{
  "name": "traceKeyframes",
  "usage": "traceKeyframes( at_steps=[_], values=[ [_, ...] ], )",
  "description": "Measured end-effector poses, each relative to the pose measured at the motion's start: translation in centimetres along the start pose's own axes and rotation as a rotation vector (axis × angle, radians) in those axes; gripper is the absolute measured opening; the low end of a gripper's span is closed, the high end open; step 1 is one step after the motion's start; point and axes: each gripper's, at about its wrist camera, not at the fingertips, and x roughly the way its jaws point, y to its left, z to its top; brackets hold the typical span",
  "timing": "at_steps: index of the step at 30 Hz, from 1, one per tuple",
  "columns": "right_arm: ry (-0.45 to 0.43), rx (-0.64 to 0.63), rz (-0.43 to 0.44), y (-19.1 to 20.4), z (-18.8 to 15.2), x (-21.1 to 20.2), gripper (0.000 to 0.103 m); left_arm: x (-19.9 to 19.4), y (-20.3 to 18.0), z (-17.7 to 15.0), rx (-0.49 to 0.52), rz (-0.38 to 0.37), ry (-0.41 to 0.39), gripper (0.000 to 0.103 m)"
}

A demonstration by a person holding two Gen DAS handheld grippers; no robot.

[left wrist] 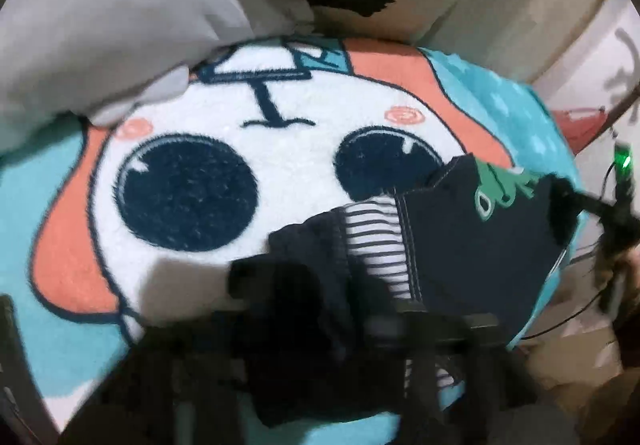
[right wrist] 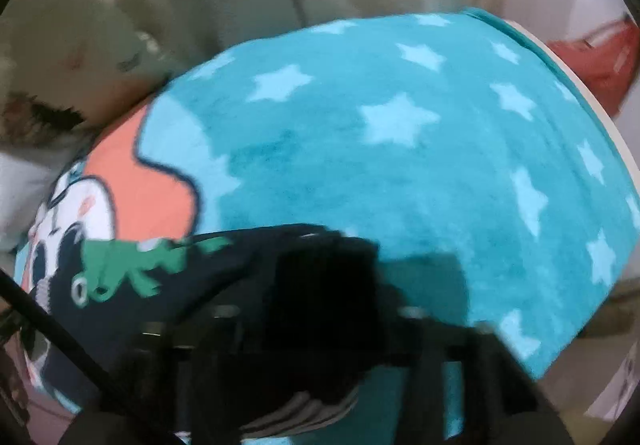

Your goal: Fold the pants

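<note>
Pants (left wrist: 460, 229) | both jaws seemingly clenched on fabric | striped lining: left view only

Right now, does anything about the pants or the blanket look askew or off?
The dark navy pants lie bunched at the near edge of the cartoon blanket, not flat: the striped lining shows through a gaping fold. The frog print sits tilted. No damage or spill is visible.

pants (right wrist: 132, 305): blurred, gripper-hidden | blanket (right wrist: 400, 165): cut off at frame edge
</note>
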Motion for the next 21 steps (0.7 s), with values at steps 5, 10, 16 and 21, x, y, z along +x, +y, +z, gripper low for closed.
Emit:
traceKeyframes(
  at_steps=[5,10,16,21],
  values=[
    [-0.049,-0.059,-0.008,1.3,1.0,-2.3,0.021,-2.0,1.4,-0.2,-0.067,-0.006,-0.034,0.009],
    [-0.113,-0.078,0.009,2.4,2.8,-4.3,0.021,-4.4,1.3,0.8,-0.058,0.021,-0.092,0.005],
    [-0.091,-0.079,-0.002,2.3,3.6,-3.3,0.021,-4.6,1.5,1.7,-0.053,0.068,-0.092,0.002],
    [-0.007,-0.005,-0.013,-0.6,1.1,-1.2,0.029,-2.7,2.8,-0.6,-0.093,0.094,0.011,0.002]
  ],
)
